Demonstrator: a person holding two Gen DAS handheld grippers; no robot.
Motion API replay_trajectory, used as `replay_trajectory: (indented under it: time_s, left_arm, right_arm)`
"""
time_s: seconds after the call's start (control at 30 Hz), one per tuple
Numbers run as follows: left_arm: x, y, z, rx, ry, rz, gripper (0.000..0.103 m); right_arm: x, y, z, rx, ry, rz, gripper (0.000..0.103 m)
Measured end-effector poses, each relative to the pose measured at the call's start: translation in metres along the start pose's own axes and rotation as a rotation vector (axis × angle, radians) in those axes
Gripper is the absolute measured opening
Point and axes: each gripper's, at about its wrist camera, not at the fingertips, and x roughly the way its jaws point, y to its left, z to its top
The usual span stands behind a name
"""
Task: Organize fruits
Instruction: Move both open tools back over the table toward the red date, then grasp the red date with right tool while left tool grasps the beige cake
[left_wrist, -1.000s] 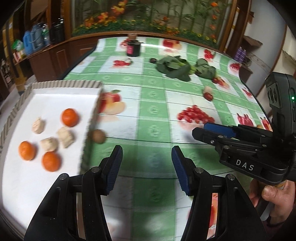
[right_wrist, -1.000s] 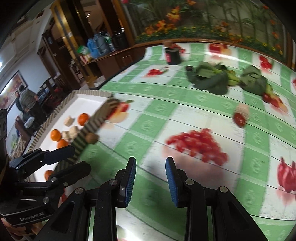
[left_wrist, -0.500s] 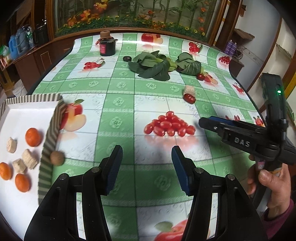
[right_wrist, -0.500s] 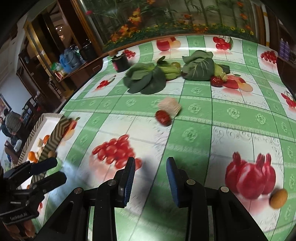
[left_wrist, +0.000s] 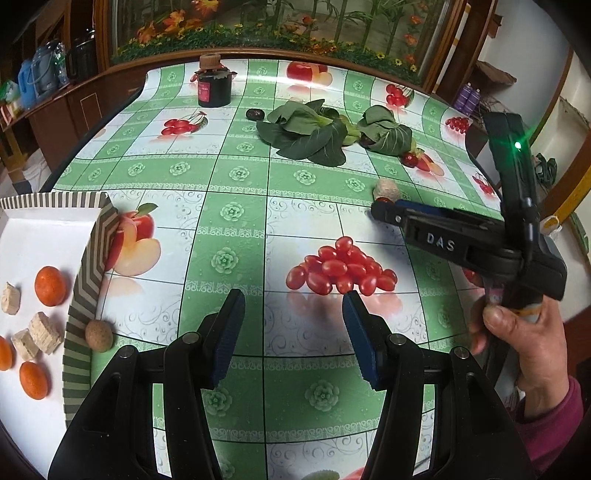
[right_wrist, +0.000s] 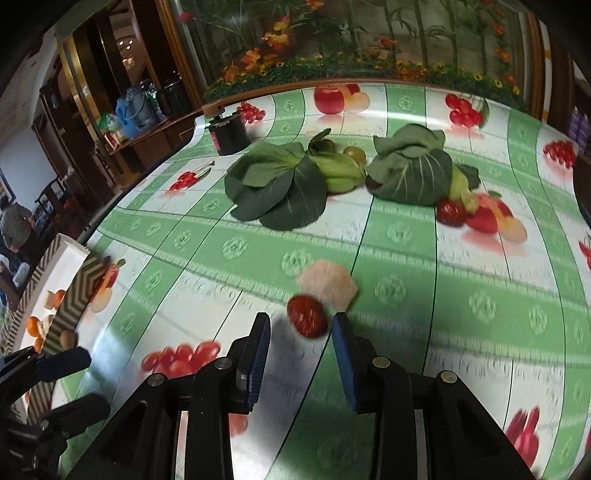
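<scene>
Left edge of table: striped tray (left_wrist: 86, 280) holding oranges (left_wrist: 50, 286) and pale chunks; a brown nut-like fruit (left_wrist: 99, 335) lies just outside its rim. Near edge, centre: left gripper (left_wrist: 291, 328), fingers apart, empty, hovering. Right of centre: right gripper (right_wrist: 301, 341), fingers apart, straddling a red fruit (right_wrist: 307, 316) that touches a pale chunk (right_wrist: 328, 283). Far edge: leafy greens (right_wrist: 280, 188), dark jar (right_wrist: 227, 133). Risk: the round fruit may roll from closing fingers, or the chunk gets pinched alongside.

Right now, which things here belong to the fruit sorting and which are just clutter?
Job: red fruit in front of right tool; oranges; tray; brown fruit beside tray.
Clutter: leafy greens; dark jar; beige chunk.
</scene>
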Motion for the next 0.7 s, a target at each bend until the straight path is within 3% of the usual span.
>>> replay_trajectory:
  time_s: [0.17, 0.3, 0.47, 0.57, 0.7]
  left_arm:
    - [0.001, -0.001, 0.002, -0.001, 0.003, -0.001, 0.055]
    - [0.003, -0.009, 0.006, 0.004, 0.011, -0.018, 0.055]
    - [0.007, -0.028, 0.016, 0.03, 0.011, -0.042, 0.055]
    - [0.006, -0.032, 0.016, 0.04, 0.013, -0.046, 0.055]
    - [0.01, -0.027, 0.016, 0.021, 0.02, -0.036, 0.055]
  right_arm:
    - [0.005, 0.005, 0.003, -0.055, 0.002, -0.022, 0.032]
    - [0.0, 0.009, -0.002, -0.096, 0.018, -0.044, 0.018]
    - [-0.011, -0.01, -0.009, -0.047, 0.018, -0.045, 0.018]
    - [-0.012, -0.017, -0.008, -0.009, 0.009, 0.026, 0.018]
    - [-0.008, -0.008, -0.006, -0.062, 0.018, 0.014, 0.018]
